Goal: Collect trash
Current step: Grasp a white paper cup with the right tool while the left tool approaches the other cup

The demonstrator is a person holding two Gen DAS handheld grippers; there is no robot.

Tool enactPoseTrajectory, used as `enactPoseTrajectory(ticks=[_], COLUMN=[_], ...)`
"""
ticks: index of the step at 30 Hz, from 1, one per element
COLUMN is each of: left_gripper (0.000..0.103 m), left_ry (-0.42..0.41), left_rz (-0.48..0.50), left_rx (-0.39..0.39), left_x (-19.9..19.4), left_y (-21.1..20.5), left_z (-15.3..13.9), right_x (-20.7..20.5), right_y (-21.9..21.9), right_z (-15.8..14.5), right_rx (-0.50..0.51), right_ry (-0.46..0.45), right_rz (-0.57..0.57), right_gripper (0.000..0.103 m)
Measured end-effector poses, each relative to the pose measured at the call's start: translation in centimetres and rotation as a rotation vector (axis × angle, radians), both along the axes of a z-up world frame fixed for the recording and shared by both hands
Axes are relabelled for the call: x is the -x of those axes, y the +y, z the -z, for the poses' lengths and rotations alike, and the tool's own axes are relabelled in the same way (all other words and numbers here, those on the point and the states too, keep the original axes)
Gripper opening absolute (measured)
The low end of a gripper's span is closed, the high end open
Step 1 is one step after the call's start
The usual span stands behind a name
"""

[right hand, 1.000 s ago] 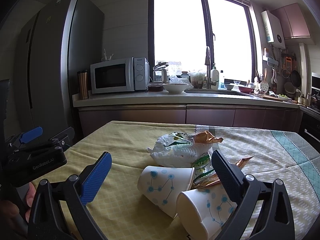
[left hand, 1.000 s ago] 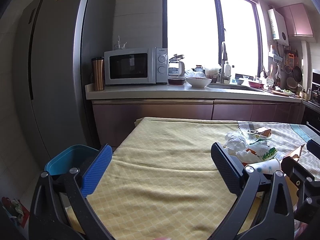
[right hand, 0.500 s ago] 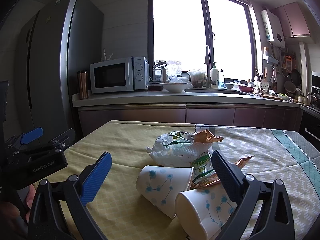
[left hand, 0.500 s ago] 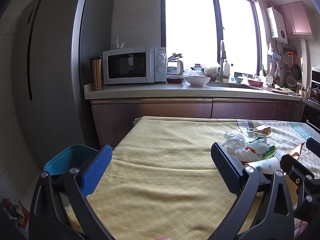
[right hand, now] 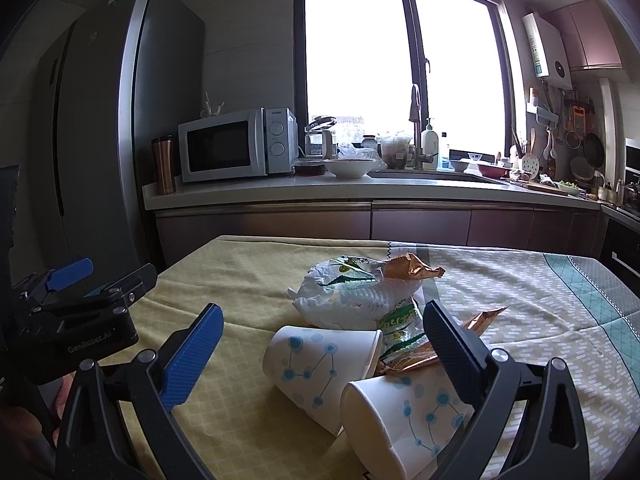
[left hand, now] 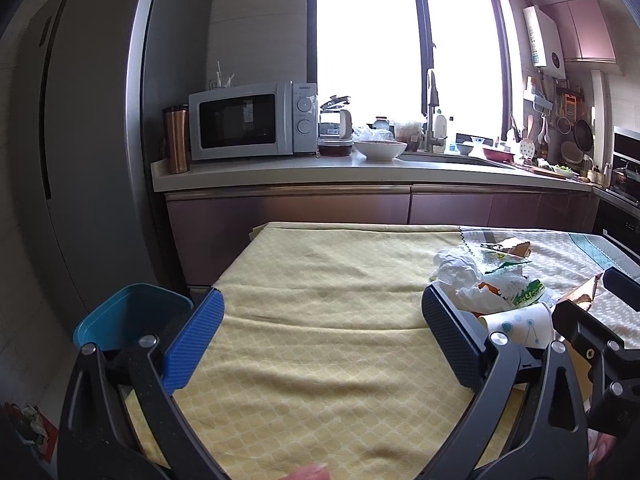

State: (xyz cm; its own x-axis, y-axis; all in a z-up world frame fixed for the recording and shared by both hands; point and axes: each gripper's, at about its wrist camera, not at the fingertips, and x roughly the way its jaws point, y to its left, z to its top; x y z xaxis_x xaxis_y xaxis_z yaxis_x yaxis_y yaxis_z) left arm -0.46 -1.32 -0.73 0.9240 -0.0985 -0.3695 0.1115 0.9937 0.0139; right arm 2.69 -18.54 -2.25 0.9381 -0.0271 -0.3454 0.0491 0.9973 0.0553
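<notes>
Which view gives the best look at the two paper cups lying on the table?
The right wrist view: both paper cups lie on their sides, whole and close, between the open fingers of the right gripper. The left wrist view shows only one cup, small and partly hidden behind the left gripper finger.

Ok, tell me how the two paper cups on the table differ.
The nearer paper cup lies with its mouth towards the camera, partly behind the right gripper's finger; the farther paper cup points its mouth right, against the wrappers, and shows whole. Both are white with blue dots, tipped over on the tablecloth.
</notes>
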Motion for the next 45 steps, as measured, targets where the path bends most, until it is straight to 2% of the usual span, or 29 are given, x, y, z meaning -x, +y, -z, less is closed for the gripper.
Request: enactPoseTrajectory(ticks=[3, 11, 14, 17, 24, 28, 30, 33, 36, 39, 41, 45], left_gripper=[0.097, 0.097, 0.096, 0.090, 0.080, 0.072, 0.072, 0.079, 0.088, 0.090, 0.090, 0.091], left_ry=[0.035, 0.151, 0.162, 0.188, 0.263, 0.288, 0.296, 0.296, 0.258, 0.233, 0.226, 0.243], left_rz=[0.062, 0.314, 0.380, 0.438, 0.498, 0.485, 0.465, 0.469, 0.523, 0.566, 0.553, 0.481], left_rx=[-0.002, -0.001, -0.019, -0.043, -0.058, -0.063, -0.065, -0.063, -0.090, -0.148, -0.197, -0.243], left_x=[-0.5, -1.9, -2.0, -2.2, -3.0, -3.4, -3.5, -3.0, -1.3, 0.2, 0.5, -0.1], left_y=[-1.0, -4.8, -6.4, -8.1, -9.9, -10.0, -9.8, -9.6, -10.2, -11.7, -12.7, -13.8], left_z=[0.5, 2.5, 3.2, 3.8, 4.9, 5.2, 5.2, 4.9, 4.5, 4.8, 5.3, 5.9], right_x=[0.0, 0.8, 1.2, 1.5, 1.9, 2.1, 2.2, 2.3, 2.2, 2.2, 2.2, 2.3], right_y=[-1.1, -4.4, -4.7, -4.9, -5.8, -6.1, -6.4, -6.8, -7.3, -7.8, -8.0, -8.1], right_z=[0.2, 1.8, 2.8, 3.7, 4.7, 4.6, 4.4, 4.2, 4.2, 4.2, 4.2, 4.3], right_rx=[-0.008, -0.022, -0.016, -0.006, -0.027, -0.039, -0.049, -0.072, -0.097, -0.123, -0.143, -0.153], right_ry=[0.013, 0.102, 0.146, 0.183, 0.221, 0.216, 0.211, 0.199, 0.200, 0.195, 0.191, 0.185], right_rz=[0.019, 0.059, 0.050, 0.042, 0.032, 0.024, 0.021, 0.018, 0.015, 0.013, 0.009, 0.004], right_gripper=[0.096, 0.096, 0.090, 0.081, 0.054, 0.035, 0.028, 0.013, 0.009, 0.007, 0.007, 0.007])
